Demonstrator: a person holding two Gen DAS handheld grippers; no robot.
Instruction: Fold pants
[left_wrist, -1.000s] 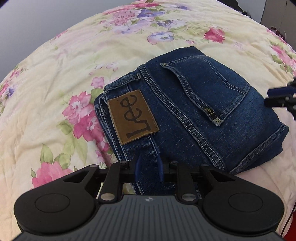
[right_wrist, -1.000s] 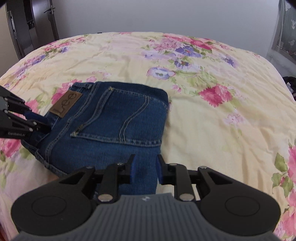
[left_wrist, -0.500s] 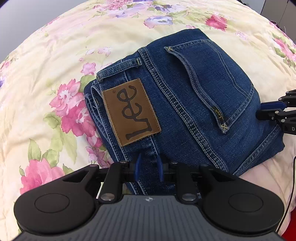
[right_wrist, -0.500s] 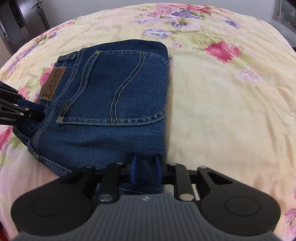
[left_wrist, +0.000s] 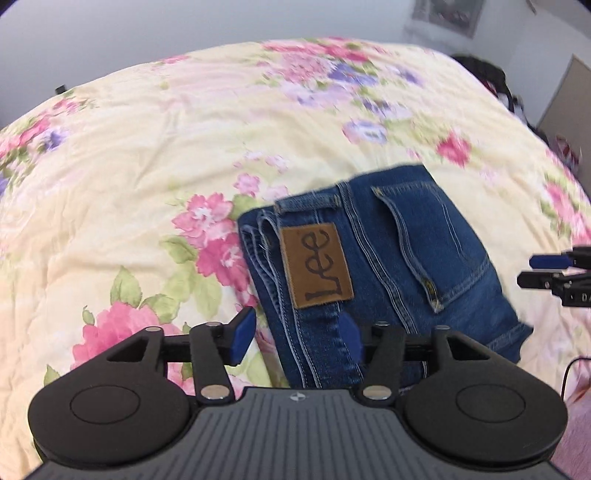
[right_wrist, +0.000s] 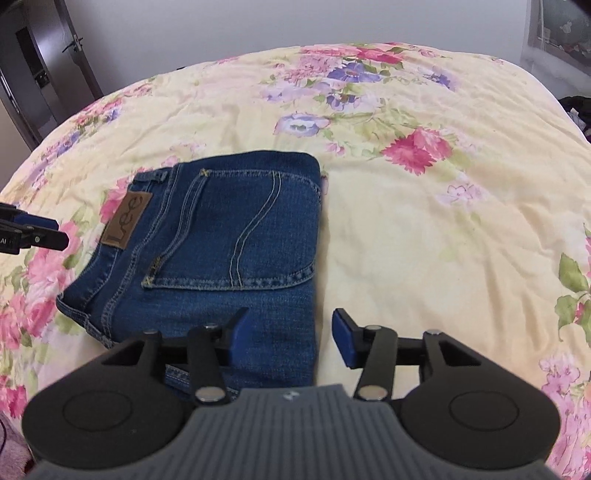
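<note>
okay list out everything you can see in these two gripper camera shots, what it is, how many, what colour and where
jeans: one pair, dark blue denim, folded into a compact rectangle, back pocket up, lying on the bed near its front edge
leather patch: one, brown with dark Lee lettering, on the waistband at the jeans' left end
bedspread: one, pale yellow with pink and purple flowers, covering the whole bed
door: one, dark with a metal handle, far left of the right wrist view
dark clothing pile: one, black, beyond the bed's far right corner; details unclear
left gripper: one, black with blue pads, open, at the jeans' waistband end
right gripper: one, black with blue pads, open, at the jeans' near right corner
</note>
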